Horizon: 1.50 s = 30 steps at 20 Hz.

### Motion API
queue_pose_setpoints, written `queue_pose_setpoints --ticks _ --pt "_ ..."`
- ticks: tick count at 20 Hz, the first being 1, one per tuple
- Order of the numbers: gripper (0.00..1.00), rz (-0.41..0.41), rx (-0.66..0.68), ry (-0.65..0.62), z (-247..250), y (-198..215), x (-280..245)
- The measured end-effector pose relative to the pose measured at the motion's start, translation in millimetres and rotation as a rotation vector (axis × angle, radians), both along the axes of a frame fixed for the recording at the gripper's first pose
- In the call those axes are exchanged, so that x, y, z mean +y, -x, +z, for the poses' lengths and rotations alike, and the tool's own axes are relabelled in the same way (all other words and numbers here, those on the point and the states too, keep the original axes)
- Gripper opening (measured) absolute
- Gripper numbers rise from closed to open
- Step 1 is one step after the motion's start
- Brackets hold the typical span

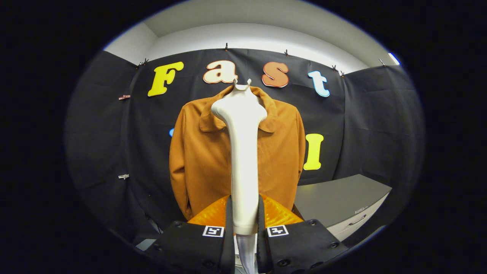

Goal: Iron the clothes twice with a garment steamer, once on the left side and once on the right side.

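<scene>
The tool is clamped on the handle of a white steamer, one finger pressing on each side of it, so the steamer stands upright between the fingers with its wider head at the top. A pale hose runs down from the bottom of the handle, between the fingers and below them. Beyond the tool, straight ahead, an orange-brown jacket hangs facing it on a hanger whose pale hook shows just above the collar. The steamer's head sits in line with the collar and the front opening; whether it touches the cloth cannot be told, though it looks to be held a little short of it. Judging by this, the steamer is already picked up and raised, and neither pass has clearly started. The next move most likely calls for shifting the head to one side of the front, near the shoulder, bringing it close to the cloth and drawing it down that panel, then doing the same on the other side, keeping the hose free of the fingers. Past the jacket is the booth's black cloth wall, held by small clips along its top, with plain white wall and ceiling above. Ahead of the tool and to its right stands a grey bench with a drawer front and handle.
</scene>
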State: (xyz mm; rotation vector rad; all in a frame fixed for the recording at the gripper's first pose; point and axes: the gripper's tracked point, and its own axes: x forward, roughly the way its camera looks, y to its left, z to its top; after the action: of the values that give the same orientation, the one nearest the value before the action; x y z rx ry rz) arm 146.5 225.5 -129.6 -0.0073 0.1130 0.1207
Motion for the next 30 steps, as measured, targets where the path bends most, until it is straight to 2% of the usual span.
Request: queue_pose_setpoints --ticks 7,12,20,30 --pt "0.26 -0.004 0.020 0.065 -39.2 -36.6 43.9" --pt "0.26 -0.028 0.017 0.120 -61.6 -52.6 57.0" --pt "0.26 -0.041 0.084 0.195 -117.3 -61.3 59.9" --pt "0.26 -0.036 0.233 0.248 -200.5 -51.4 50.9"
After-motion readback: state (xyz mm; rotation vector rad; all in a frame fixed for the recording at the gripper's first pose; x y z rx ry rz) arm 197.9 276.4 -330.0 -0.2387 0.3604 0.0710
